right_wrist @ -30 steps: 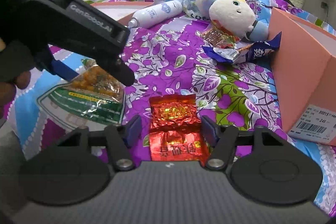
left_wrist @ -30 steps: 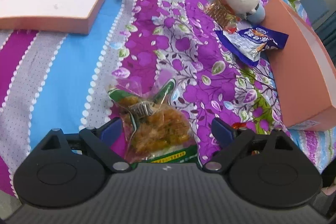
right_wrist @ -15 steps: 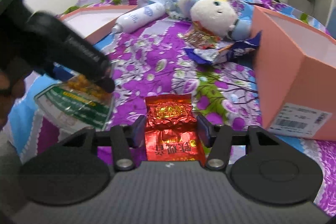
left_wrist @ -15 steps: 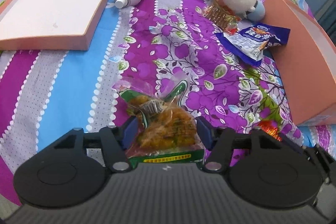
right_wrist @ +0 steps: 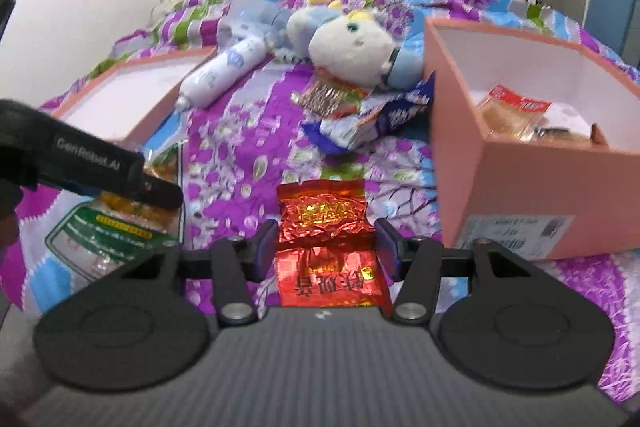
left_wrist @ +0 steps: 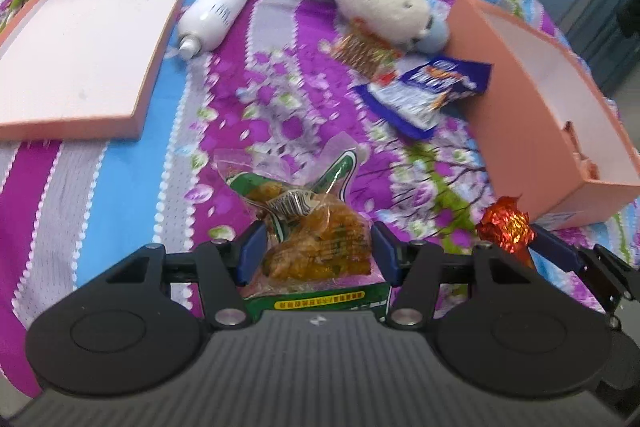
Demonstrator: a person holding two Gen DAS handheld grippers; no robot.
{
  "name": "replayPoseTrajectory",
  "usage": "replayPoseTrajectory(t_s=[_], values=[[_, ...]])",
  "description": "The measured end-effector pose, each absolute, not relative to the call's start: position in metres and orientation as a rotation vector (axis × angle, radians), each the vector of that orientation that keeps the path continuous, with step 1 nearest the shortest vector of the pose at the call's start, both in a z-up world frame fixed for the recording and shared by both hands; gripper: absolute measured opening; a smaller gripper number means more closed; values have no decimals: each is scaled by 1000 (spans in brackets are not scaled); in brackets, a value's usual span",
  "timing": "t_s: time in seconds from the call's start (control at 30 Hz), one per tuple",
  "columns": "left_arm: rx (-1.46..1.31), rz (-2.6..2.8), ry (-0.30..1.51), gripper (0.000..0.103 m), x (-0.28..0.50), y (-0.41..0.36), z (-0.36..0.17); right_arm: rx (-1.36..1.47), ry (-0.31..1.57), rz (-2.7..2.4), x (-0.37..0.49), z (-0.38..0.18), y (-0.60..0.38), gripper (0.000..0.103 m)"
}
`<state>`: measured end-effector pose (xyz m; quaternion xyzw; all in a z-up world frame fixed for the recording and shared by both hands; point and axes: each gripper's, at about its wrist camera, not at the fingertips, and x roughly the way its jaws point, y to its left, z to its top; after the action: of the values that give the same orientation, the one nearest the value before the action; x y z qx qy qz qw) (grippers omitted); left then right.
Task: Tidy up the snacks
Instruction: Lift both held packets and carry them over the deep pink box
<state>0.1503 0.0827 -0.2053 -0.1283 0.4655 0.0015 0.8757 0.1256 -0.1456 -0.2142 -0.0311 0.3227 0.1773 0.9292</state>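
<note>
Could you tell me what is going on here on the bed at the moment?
A person is sorting snacks with a handheld gripper in each hand. The left gripper has its jaws closing around a clear bag of orange snacks. The right gripper is shut on a red foil packet. The pink box to the right already holds a few packets, while a blue snack packet and another wrapper lie on the bedspread.
</note>
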Motion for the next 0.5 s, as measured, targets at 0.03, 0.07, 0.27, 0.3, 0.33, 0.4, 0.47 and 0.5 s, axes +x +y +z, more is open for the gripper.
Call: replayPoseTrajectory(t_s=[0.03,0.07,0.27,0.3,0.33,0.4,0.47,0.5], values=[[-263,-8,961,63,150,80,-198,-63,651,356,126,-209,-147,55],[-260,-16,953,63,150,79,-193,-62,643,350,126,-204,-148,55],[-245,-83,892,63,154,66,-155,-16,576,320,128,-168,-165,55],[-248,-93,883,63,155,64,-149,-8,566,313,129,-162,-168,55],[-247,-108,873,63,158,61,-142,-8,562,302,130,-156,-170,55],[-234,-121,845,63,164,56,-130,-18,542,276,132,-145,-177,55],[-239,-144,821,63,171,52,-117,-14,519,255,137,-133,-187,55],[-239,-160,805,63,175,49,-110,-16,508,245,140,-128,-191,55]])
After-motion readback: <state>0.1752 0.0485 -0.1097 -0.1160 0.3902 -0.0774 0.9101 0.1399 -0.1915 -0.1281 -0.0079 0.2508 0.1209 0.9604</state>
